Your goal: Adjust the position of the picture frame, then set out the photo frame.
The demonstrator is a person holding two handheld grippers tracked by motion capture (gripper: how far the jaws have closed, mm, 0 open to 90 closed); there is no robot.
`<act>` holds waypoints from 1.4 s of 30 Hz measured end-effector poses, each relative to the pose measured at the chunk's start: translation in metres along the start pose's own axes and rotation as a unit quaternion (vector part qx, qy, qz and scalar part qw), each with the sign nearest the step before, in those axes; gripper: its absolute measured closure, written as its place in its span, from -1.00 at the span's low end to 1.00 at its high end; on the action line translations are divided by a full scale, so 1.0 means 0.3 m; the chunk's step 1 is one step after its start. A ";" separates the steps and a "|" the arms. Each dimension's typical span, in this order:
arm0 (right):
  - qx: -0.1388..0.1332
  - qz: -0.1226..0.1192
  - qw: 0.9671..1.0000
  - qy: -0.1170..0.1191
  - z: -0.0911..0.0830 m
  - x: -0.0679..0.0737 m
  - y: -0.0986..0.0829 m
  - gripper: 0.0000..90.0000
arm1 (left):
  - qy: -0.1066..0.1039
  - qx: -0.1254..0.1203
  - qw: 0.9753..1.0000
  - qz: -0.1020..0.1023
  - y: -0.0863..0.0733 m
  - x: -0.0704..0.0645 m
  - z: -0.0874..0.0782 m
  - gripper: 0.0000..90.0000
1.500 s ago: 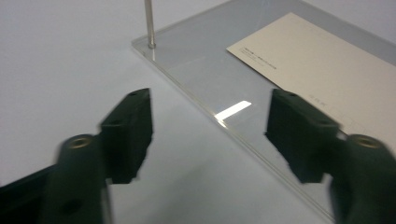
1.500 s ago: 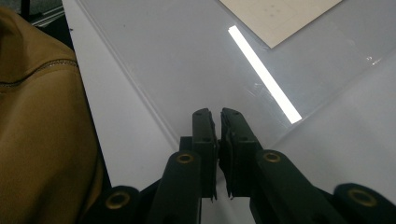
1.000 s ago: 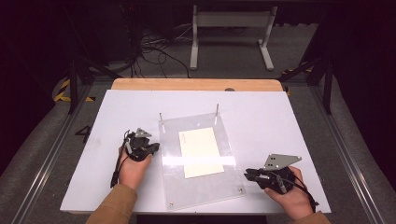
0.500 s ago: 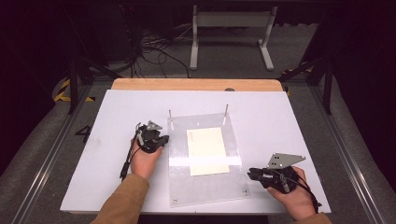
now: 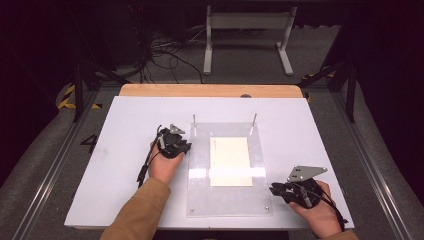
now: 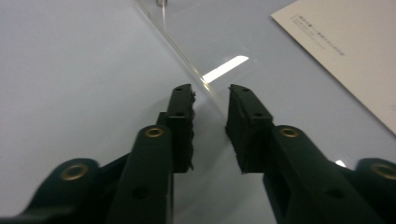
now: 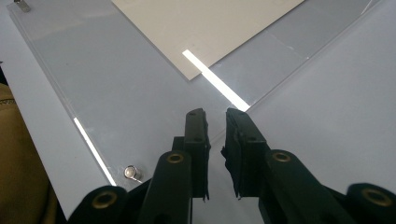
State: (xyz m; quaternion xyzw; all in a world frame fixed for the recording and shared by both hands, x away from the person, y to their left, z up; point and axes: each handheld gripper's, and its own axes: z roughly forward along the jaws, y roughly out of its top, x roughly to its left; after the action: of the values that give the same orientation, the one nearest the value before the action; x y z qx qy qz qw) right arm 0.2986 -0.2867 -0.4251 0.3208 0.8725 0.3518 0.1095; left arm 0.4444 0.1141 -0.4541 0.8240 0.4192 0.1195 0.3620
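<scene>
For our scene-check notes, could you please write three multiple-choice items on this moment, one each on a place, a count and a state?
1. Where does the cream sheet lie?
A. within the outline of the clear acrylic plate
B. on the bare white table left of the plate
C. on the wooden strip at the far edge

2. How many metal posts stand at the plate's far edge?
A. none
B. two
C. five

3. How is the left gripper?
A. shut on the sheet
B. open, jaws astride the plate's edge
C. lifted high above the table

Key: 1 A, the high view shows the sheet within the plate's outline; 2 B, one post at each far corner, the other; 3 B, the left gripper view shows a gap between the jaws with the clear edge running into it.
</scene>
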 end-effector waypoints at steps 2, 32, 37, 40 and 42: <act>-0.003 -0.007 1.000 0.002 -0.001 0.008 0.005 0.70 | -0.007 -0.011 1.000 0.011 -0.015 -0.009 -0.035 0.39; -0.141 -0.010 0.990 -0.012 -0.082 -0.100 0.140 0.11 | -0.091 -0.107 0.985 0.099 -0.162 -0.109 -0.372 -0.08; -0.121 0.003 0.993 -0.013 -0.041 -0.159 0.190 0.28 | -0.093 -0.126 0.984 0.089 -0.177 -0.095 -0.373 -0.18; -0.120 0.009 0.993 -0.007 -0.018 -0.187 0.221 0.37 | -0.094 -0.129 0.983 0.086 -0.186 -0.094 -0.370 -0.19; -0.124 0.037 0.991 -0.021 -0.003 -0.219 0.253 0.33 | -0.092 -0.127 0.984 0.087 -0.194 -0.096 -0.367 -0.19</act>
State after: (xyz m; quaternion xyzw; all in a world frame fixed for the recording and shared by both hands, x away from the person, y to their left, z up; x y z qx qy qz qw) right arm 0.3856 -0.2876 -0.3746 0.3439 0.8072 0.4546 0.1534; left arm 0.3363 0.1690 -0.4135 0.8119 0.2924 0.1262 0.4892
